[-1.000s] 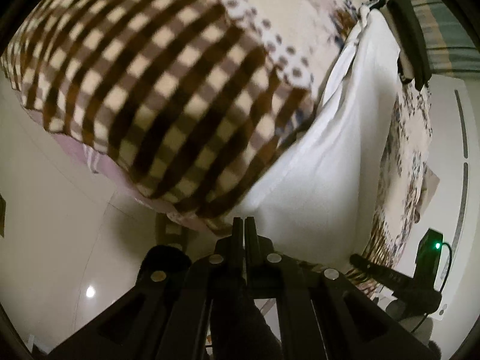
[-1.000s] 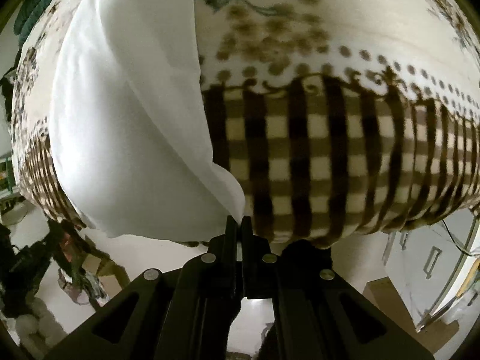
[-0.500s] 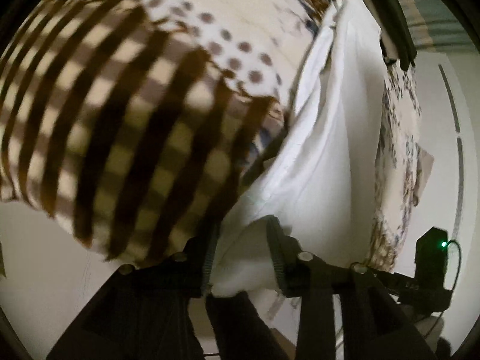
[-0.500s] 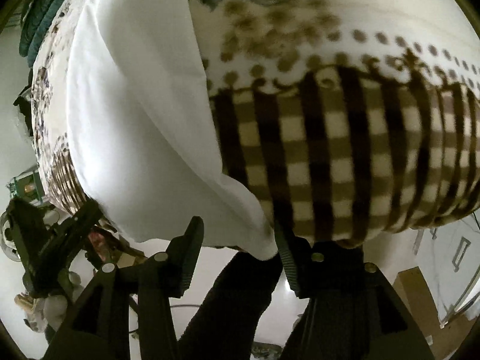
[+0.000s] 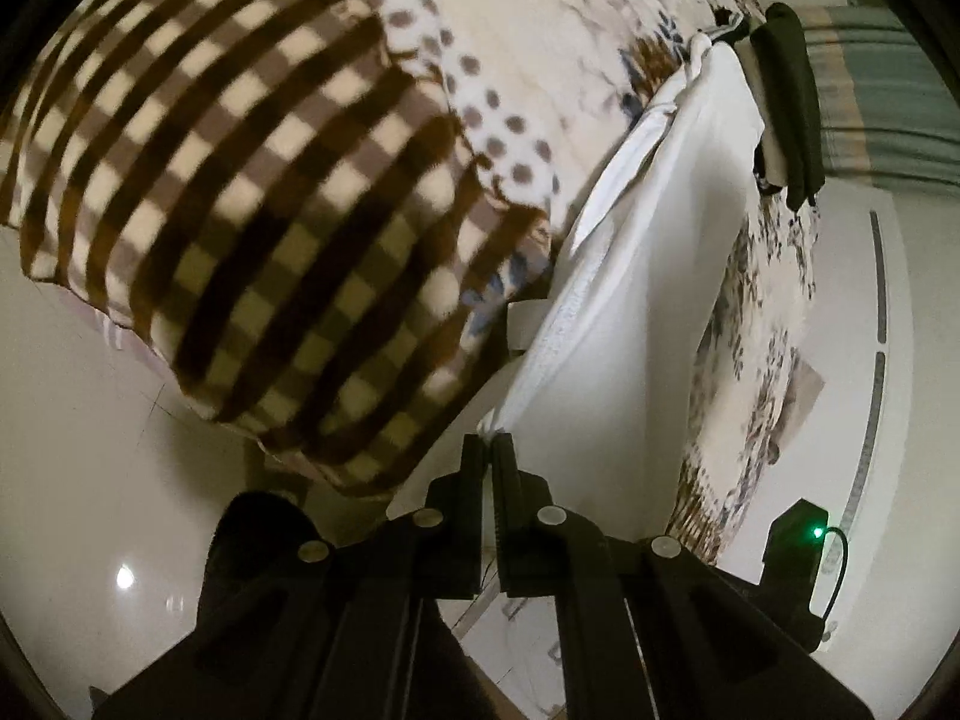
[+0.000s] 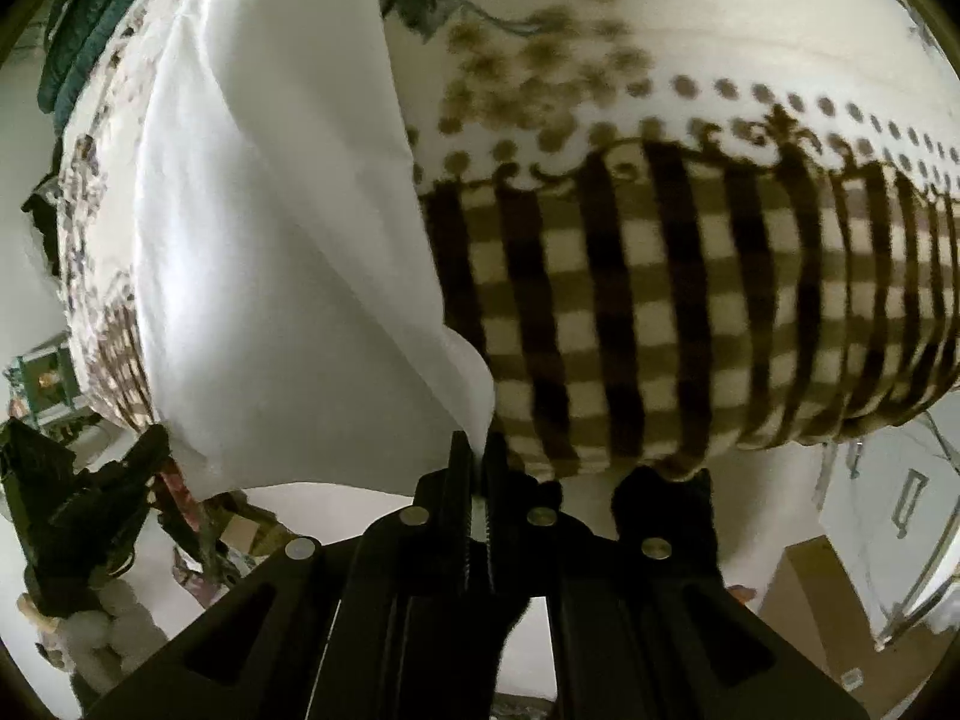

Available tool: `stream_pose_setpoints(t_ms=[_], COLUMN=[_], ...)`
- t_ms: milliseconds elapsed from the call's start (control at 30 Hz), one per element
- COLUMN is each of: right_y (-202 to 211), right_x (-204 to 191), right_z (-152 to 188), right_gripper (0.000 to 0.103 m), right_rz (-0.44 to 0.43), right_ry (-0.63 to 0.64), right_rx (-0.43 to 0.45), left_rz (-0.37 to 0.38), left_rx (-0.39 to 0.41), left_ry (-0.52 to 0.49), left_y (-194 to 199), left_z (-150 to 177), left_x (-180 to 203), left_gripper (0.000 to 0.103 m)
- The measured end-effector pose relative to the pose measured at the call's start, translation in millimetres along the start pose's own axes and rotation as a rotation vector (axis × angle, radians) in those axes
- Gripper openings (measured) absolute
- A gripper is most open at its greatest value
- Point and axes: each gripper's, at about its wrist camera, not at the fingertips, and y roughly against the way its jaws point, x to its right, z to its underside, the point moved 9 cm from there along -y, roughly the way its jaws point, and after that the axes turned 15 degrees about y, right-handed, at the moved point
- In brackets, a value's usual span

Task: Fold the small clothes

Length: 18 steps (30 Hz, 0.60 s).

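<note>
A white garment [image 5: 654,276] lies on a bed with a brown checked and flowered blanket [image 5: 252,180]. My left gripper [image 5: 492,441] is shut on a lower corner of the white garment at the bed's edge. In the right wrist view the same garment [image 6: 264,240] spreads to the left over the blanket [image 6: 690,300]. My right gripper [image 6: 478,450] is shut on the garment's other lower corner, which curls up between the fingers. Both corners are lifted a little off the blanket.
Folded dark clothes [image 5: 786,96] lie at the bed's far end, and green folded cloth [image 6: 90,30] shows at top left. A black device with a green light [image 5: 798,546] stands by the bed. Pale floor [image 5: 78,450] lies below the bed's edge; clutter [image 6: 78,540] at lower left.
Half a second ago both grippers were open around the garment's corners. Now both have shut on the corners and pulled back a little from the bed.
</note>
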Motion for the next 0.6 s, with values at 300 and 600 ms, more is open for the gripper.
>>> stream_pose_setpoints(t_ms=[300,600], right_y=[-18,63], right_x=[35,14], right_z=[-10,-58], right_gripper=[0.005,0.066], right_rz=[0.065,-0.089], right_ry=[0.035,0.027], right_rx=[-0.091,0.015], left_rz=[-0.165,-0.126], left_rx=[-0.023,0.173], left_ry=[-0.085,-0.254], left_y=[-32,40], left_z=[-6,-69], left_x=[-11,83], left_gripper=[0.002,0.032])
